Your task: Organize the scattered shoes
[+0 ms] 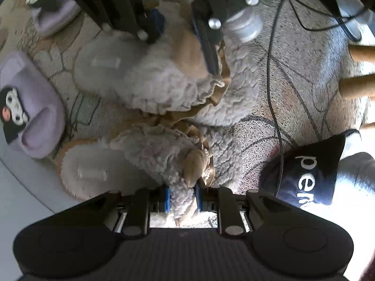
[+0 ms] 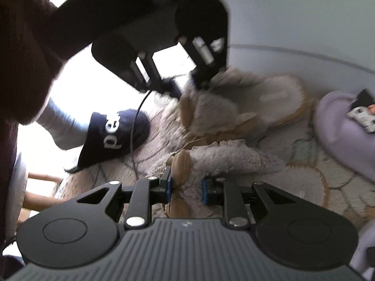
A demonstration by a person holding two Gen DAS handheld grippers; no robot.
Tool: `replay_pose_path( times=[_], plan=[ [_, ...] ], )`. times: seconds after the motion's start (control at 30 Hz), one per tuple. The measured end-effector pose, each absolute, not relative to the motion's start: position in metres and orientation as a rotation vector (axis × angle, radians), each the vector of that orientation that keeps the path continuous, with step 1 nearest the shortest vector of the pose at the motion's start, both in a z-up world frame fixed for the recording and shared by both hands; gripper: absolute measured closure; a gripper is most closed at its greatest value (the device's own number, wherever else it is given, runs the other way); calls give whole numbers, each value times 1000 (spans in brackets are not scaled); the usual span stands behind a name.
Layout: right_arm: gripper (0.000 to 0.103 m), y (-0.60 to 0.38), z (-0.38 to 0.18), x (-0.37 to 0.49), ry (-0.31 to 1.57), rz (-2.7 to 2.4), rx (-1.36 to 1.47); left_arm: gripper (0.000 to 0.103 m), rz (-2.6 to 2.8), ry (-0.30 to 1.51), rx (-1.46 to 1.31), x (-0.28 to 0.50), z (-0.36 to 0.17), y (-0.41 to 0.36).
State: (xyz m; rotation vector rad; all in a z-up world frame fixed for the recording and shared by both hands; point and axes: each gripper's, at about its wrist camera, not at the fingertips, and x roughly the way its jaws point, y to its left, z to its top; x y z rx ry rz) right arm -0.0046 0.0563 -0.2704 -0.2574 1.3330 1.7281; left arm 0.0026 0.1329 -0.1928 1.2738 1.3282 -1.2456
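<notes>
Patterned rug (image 1: 293, 70), black cable (image 1: 273, 98)

Two fleece slippers (image 1: 164, 89) lie side by side on the rug (image 1: 293, 75), cartoon slippers (image 1: 30, 112) left.

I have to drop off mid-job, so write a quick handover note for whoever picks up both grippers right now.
Left gripper: shut on the near fluffy cream slipper, at its toe end.
Right gripper: shut on the far fluffy cream slipper, likewise.
Both slippers are side by side over the patterned rug, openings the same way.
Two purple cartoon-face slippers lie apart near the rug's edge; a navy slipper is on a foot.
Done: cream pair gathered.
Left: probably set it down together, then pair the purple ones.
</notes>
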Motion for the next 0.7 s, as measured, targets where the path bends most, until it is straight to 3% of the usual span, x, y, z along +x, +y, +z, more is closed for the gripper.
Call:
replay_pose_path(
  times=[0.23,0.37,0.47,0.53,0.6,0.63,0.7],
  plan=[
    [77,42,-281,-9,1381,1711,-240,84,-1335,1220,1246,-5,-189,127],
    [73,35,-287,-13,1404,1700,-234,80,-1272,1254,1219,-1,-199,124],
    [63,36,-294,-17,1392,1662,-254,68,-1223,1281,1198,3,-206,122],
    [48,33,-294,-16,1389,1630,-241,60,-1190,1299,1184,5,-211,120],
    [41,24,-285,-6,1381,1598,-193,41,-1153,1289,1141,11,-205,118],
    [31,19,-281,-1,1377,1582,-169,40,-1129,1280,1110,17,-199,116],
    [25,10,-272,8,1368,1550,-121,34,-1082,1260,1048,29,-188,113]
  ],
)
